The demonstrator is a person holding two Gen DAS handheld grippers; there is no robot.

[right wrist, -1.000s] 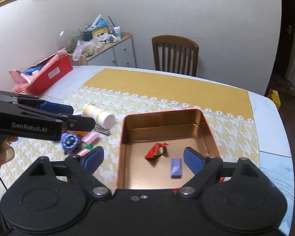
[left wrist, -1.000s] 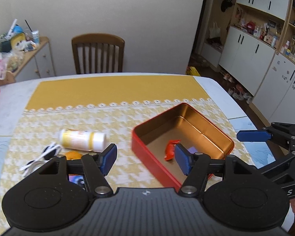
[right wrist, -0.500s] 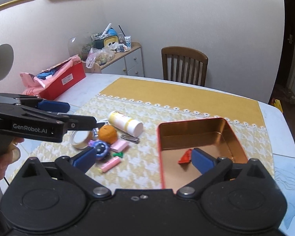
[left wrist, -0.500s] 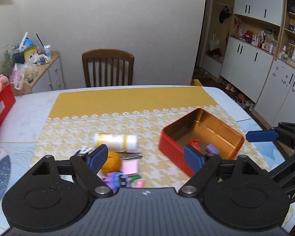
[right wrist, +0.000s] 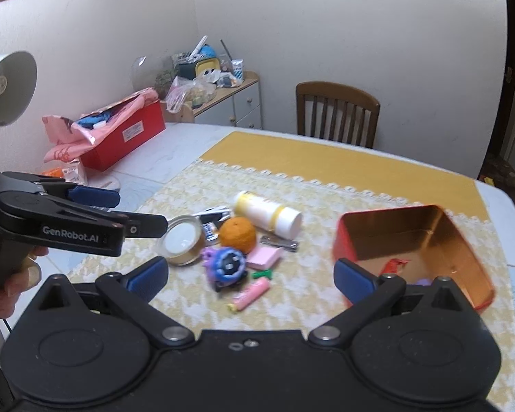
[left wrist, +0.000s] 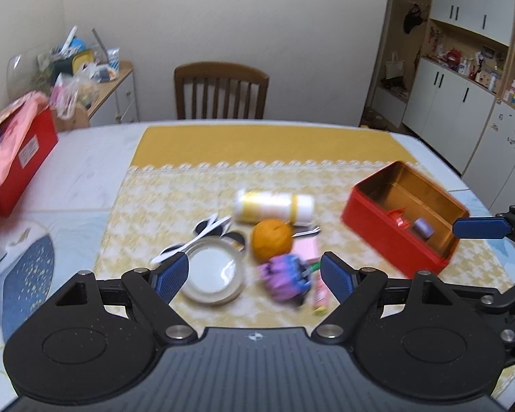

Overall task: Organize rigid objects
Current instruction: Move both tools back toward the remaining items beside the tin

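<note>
On the yellow patterned tablecloth (left wrist: 189,199), small items blur together beside the red rectangular tin (left wrist: 388,230), its contents half hidden. Left gripper (left wrist: 254,274) and right gripper (right wrist: 250,274) both spread wide, empty.

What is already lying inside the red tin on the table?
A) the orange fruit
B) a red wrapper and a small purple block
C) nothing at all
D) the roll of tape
B: the red tin holds a red wrapper and a small purple block, while the orange fruit and the roll of tape lie outside on the cloth.
</note>
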